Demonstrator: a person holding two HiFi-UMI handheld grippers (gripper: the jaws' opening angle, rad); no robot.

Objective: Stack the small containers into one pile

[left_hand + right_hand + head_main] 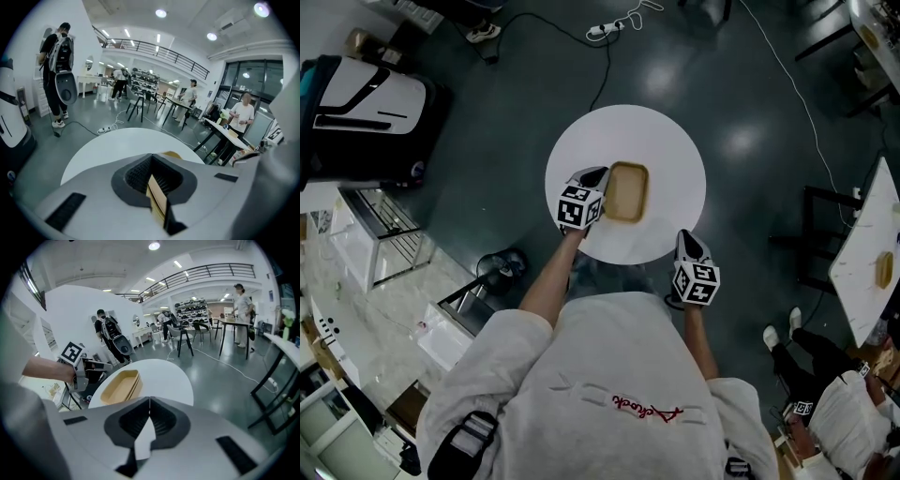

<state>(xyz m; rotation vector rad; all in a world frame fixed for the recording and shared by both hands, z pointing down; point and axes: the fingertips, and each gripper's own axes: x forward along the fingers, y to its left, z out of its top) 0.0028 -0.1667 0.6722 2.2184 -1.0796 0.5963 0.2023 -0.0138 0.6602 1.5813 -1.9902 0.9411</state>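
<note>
Stacking appears to be at its closing stage: only 1 pile of tan containers [626,191] lies on the round white tabletop [666,150], near its centre, and no loose container shows anywhere else on it. The left gripper [598,187] sits at the pile's left edge with its jaws clenched on a thin tan wall, judged to be a container rim. The right gripper [687,240] hangs at the near edge of the tabletop, well apart from the pile, with its jaws pressed together and nothing between them. The step in hand is judged to be seating or squaring the pile. The next move would call for confirming that the rims sit flush, then releasing the left jaws without lifting or tilting the gripped wall; a skewed pull could unseat the top container. The head view gives the layout but shows the pile as 1 outline only. The right gripper view shows it from the side, with at least 2 nested rims visible, and the left gripper beside it. The left gripper view alone shows the tan wall pinched between the pads; it shows little else of the pile.
</note>
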